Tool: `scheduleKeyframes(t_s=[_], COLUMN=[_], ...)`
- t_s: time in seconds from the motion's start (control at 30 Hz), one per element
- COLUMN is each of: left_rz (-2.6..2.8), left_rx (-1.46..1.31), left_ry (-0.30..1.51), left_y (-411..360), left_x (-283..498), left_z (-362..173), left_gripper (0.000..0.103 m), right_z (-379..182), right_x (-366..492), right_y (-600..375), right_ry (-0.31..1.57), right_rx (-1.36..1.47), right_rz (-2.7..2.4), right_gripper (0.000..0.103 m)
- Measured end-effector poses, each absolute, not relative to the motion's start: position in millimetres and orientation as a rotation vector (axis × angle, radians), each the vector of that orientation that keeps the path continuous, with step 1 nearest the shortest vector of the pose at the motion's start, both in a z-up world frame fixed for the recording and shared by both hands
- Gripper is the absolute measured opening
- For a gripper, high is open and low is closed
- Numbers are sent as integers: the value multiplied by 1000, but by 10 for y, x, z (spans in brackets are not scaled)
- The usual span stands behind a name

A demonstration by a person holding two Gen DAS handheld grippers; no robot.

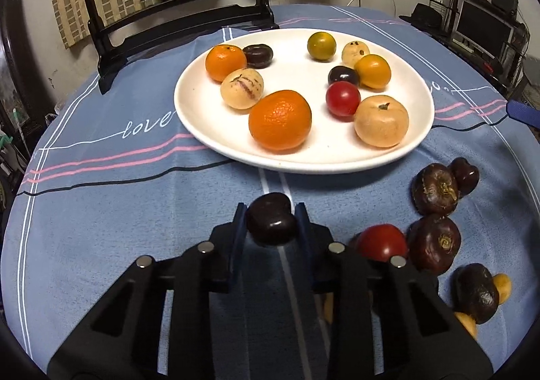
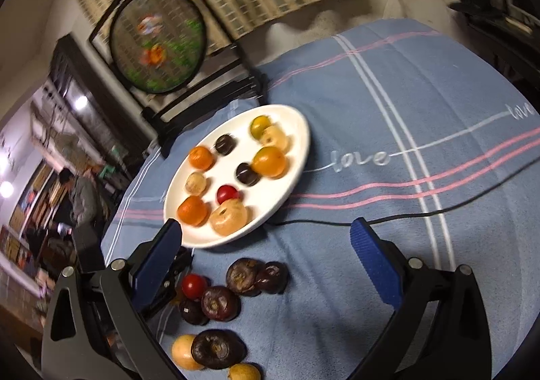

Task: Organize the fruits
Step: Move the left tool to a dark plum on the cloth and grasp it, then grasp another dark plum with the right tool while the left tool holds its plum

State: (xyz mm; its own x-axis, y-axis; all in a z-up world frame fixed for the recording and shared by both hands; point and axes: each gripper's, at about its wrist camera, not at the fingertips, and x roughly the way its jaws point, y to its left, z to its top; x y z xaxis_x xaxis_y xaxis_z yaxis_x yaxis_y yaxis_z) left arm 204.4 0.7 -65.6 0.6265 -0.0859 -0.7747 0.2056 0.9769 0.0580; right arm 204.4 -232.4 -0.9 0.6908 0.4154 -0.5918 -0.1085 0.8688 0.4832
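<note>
The left claw [image 1: 271, 221] clamped a dark, glossy fruit [image 1: 271, 218] between its pads, low over the blue-clothed bench [image 1: 135, 211], short of the white plate [image 1: 303, 157] of sorted fruit. The right claw [image 2: 266, 238] hovered wide open, empty. The smooth, rounded fruit looked liable to squirt free on the lift, scattering the nearby water chestnuts [image 1: 435, 189].

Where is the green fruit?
In the left wrist view the green fruit sits at the far side of the white plate, right of middle, beside a spotted tan fruit.
</note>
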Motion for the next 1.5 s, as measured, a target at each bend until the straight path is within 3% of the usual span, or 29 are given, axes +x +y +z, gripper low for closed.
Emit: scheduleKeyframes(t_s=[0.1, 0.17, 0.27, 0.63, 0.93, 1.5], left_rz=[-149, -136, -123, -113, -116, -112], left_rx=[126, 112, 90, 85, 106, 117], left_ry=[877, 873, 870, 862, 874, 888], left_y=[67, 109, 163, 177, 128, 116], left_x=[2059, 2054, 2063, 2049, 2036, 2045], left_z=[-635, -616, -593, -567, -600, -636], left_gripper=[29, 29, 29, 29, 30, 30], right_z=[-21, -93, -208, -445, -468, -517], right_x=[1969, 1943, 1968, 2004, 1875, 1988], right_y=[-2161, -2045, -1955, -1899, -1506, -1708], right_ry=[751, 774, 808, 872, 796, 844], right_rx=[321, 254, 213, 188, -140, 25], right_rz=[336, 360, 370, 359, 245, 292], right_gripper=[92, 78, 67, 32, 27, 31])
